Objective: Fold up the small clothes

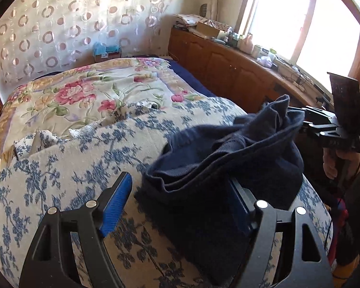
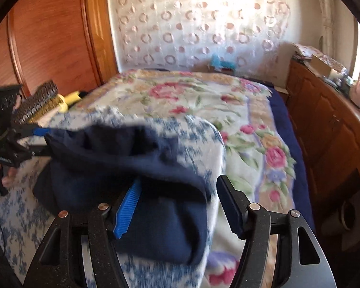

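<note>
A dark navy knitted garment [image 1: 228, 158] lies bunched on the blue-flowered bed cover [image 1: 72, 168]. In the left wrist view my left gripper [image 1: 180, 180] stands open. Its blue left pad [image 1: 115, 206] is clear of the cloth, and the garment drapes over the right finger. The garment's far end reaches the right gripper [image 1: 300, 120] at the right. In the right wrist view the garment [image 2: 132, 153] lies between the wide jaws of my right gripper [image 2: 180, 180] and over the blue left pad [image 2: 127, 208]. The right pad [image 2: 230, 206] is free. The left gripper [image 2: 38, 139] shows at the cloth's left edge.
A pink-flowered quilt [image 1: 96, 88] covers the far half of the bed. A wooden cabinet [image 1: 228, 64] with clutter runs under the window on the right. A wooden wardrobe [image 2: 48, 36] stands at the left, with a yellow-handled brush [image 2: 45, 103] nearby. A hand [image 1: 331, 165] holds the right gripper.
</note>
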### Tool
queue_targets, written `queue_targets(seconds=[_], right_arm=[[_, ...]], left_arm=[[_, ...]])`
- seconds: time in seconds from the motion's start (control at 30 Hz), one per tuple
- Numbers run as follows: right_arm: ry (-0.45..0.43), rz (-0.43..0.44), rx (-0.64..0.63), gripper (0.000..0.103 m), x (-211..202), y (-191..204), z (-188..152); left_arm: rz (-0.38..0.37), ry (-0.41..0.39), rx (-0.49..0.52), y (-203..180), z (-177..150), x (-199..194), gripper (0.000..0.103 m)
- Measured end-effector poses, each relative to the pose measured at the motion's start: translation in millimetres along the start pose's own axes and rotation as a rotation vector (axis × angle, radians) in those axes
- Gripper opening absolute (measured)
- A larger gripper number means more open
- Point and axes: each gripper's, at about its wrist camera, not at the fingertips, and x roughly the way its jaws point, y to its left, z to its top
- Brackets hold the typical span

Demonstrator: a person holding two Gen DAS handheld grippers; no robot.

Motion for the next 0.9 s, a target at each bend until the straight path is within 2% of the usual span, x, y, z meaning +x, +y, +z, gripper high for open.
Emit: queue_targets(seconds=[0.1, 0.13, 0.17, 0.2, 0.23, 0.3, 0.43, 0.57, 0.67, 0.7, 0.73, 0.83, 0.9], right_arm=[[-0.018, 0.068, 0.025, 0.067, 10, -8, 7], [-0.012, 0.094, 0.035, 0.060, 15, -9, 10], [0.001, 0.129, 0.037, 0.050, 17, -15, 8], [0.013, 0.158, 0.030, 0.022, 22, -15, 8], [0.018, 0.161, 0.023, 0.006, 29, -18, 8], [0.015, 0.142, 0.021, 0.005, 29, -25, 10], [0.028, 0.027, 0.116, 0.005, 37, -38, 16], [0.057, -0.053, 0.098, 0.005, 43, -31, 16], [0.087, -0.055, 0.121, 0.005, 46, -30, 21], [0.094, -0.066, 0.120, 0.013, 44, -28, 24], [0.098, -0.090, 0.118, 0.026, 45, -30, 26], [0.085, -0.134, 0.112, 0.045, 30, -18, 36], [0.069, -0.143, 0.094, 0.051, 20, -11, 34]], left_arm=[[0.028, -0.006, -0.017, 8, 5, 6, 0.078], [0.034, -0.007, -0.023, 11, 5, 8, 0.078], [0.040, -0.009, -0.028, 14, 6, 9, 0.078], [0.053, -0.010, -0.035, 17, 6, 11, 0.078], [0.063, -0.011, -0.039, 20, 7, 13, 0.078], [0.081, -0.012, -0.050, 25, 7, 15, 0.078], [0.083, -0.013, -0.080, 33, 2, 14, 0.078], [0.067, -0.009, -0.093, 31, -5, 8, 0.078], [0.035, 0.000, -0.106, 27, -11, 6, 0.078], [0.027, 0.005, -0.110, 25, -13, 6, 0.078], [0.017, 0.013, -0.112, 23, -16, 7, 0.078], [0.007, 0.039, -0.100, 17, -21, 13, 0.078], [0.011, 0.053, -0.090, 14, -23, 18, 0.078]])
